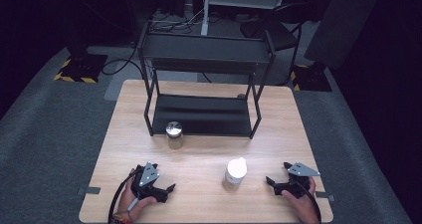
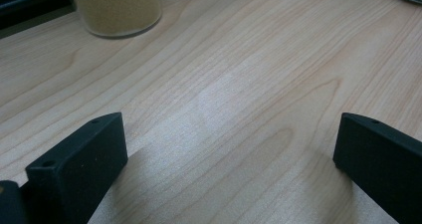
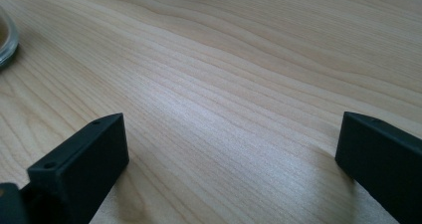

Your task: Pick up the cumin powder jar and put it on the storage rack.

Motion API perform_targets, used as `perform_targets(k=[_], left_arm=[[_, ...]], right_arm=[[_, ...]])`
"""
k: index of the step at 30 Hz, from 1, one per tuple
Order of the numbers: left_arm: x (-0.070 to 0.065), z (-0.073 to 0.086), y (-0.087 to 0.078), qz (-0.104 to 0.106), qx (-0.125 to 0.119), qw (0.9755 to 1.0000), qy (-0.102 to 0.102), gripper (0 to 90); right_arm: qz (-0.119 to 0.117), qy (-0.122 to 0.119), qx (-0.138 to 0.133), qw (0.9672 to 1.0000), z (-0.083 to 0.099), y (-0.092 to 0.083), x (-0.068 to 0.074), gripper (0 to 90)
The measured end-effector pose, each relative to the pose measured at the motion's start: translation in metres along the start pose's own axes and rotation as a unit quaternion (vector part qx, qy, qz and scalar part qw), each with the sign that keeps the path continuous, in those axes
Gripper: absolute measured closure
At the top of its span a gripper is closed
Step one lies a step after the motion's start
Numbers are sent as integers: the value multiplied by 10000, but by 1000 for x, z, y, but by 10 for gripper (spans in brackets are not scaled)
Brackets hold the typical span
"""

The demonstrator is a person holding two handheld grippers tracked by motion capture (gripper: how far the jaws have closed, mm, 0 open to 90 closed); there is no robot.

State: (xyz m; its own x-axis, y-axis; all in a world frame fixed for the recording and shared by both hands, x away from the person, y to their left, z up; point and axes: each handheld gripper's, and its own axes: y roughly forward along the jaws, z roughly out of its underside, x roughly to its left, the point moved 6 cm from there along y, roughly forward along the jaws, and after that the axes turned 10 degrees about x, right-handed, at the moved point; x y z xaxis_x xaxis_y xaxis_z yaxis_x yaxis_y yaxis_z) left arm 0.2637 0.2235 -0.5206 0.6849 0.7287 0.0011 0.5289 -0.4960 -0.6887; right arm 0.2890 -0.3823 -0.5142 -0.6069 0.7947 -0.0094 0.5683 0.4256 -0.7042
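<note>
The white-capped jar (image 1: 234,174) stands upright on the wooden bench (image 1: 199,204), between the two grippers and nearer the right gripper (image 1: 276,182), which lies just to its right with its jaws pointing left toward it. The left gripper (image 1: 168,190) rests farther off to the jar's left, jaws aimed right. Both grippers are spread wide and hold nothing; bare pale wood grain shows between each pair of black, blocky jaws. The jar's long axis is vertical, its body clear and round with tan contents. A second jar, the metal-lidded jar (image 1: 174,135), stands farther back, just in front of the black metal shelf rack (image 1: 203,115). The right hand looks better placed to take the white-capped jar
</note>
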Motion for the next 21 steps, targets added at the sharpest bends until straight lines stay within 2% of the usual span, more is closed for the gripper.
perform_targets(k=[8,11,12,14,19,21], left_arm=[[5,-1,0,96,13,9999,83,4],[5,-4,0,54,79,9999,117,5],[3,-9,0,-76,149,9998,84,5],[3,-13,-1,-155,117,9998,72,11],[10,-29,-4,-68,-36,9999,99,8],[12,-37,-5,-105,-87,9998,117,5]], right_arm=[[1,3,1,10000,0,0,0,0],[4,5,0,10000,0,0,0,0],[4,3,0,10000,0,0,0,0],[3,4,0,10000,0,0,0,0],[-1,-4,-2,10000,0,0,0,0],[-1,-7,-2,10000,0,0,0,0]])
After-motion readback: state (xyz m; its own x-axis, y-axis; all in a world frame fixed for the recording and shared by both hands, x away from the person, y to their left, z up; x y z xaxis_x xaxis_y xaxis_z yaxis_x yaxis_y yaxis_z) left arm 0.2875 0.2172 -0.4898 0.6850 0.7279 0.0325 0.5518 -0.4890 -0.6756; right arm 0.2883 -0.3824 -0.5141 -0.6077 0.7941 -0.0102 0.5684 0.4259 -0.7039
